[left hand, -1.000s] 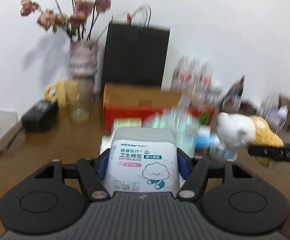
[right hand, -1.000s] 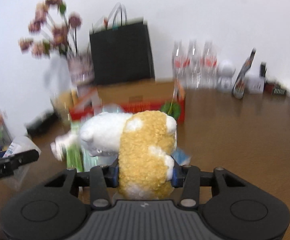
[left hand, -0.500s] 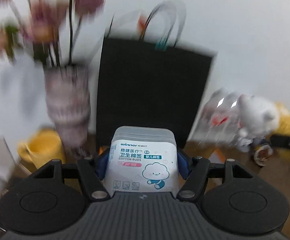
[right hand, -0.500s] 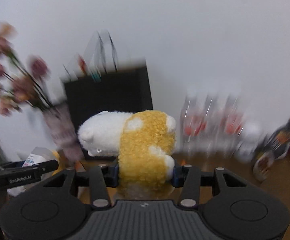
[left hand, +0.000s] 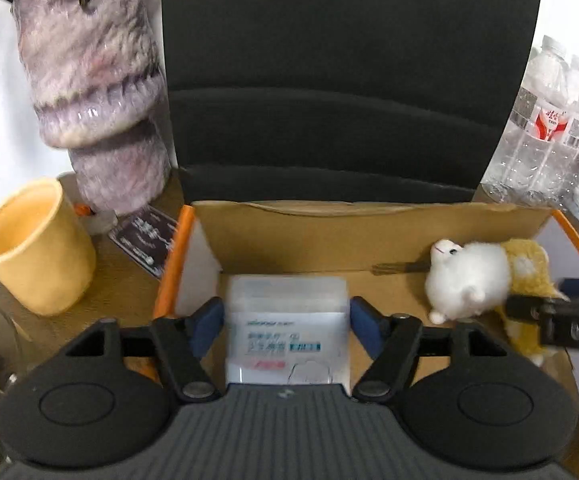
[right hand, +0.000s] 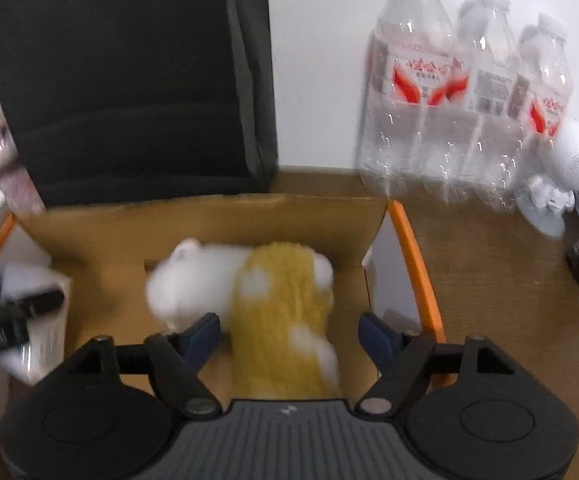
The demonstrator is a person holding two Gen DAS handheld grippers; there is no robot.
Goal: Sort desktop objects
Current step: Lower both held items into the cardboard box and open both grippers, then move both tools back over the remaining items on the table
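Here both grippers hang over the open cardboard box (left hand: pixel 369 236), evidently the sorting bin. The left gripper (left hand: pixel 287 320) has its jaws spread clear of the cotton-bud pack (left hand: pixel 287 332) inside the box; the right gripper (right hand: pixel 289 332) likewise stands wide around the plush toy (right hand: pixel 265 300), so both look released.

Both wrist cameras look down and forward from close above the open cardboard box (left hand: pixel 329 236), facing the black bag (left hand: pixel 349 72) at the wall; the left sits further left, and both share the box's interior (right hand: pixel 209 220)
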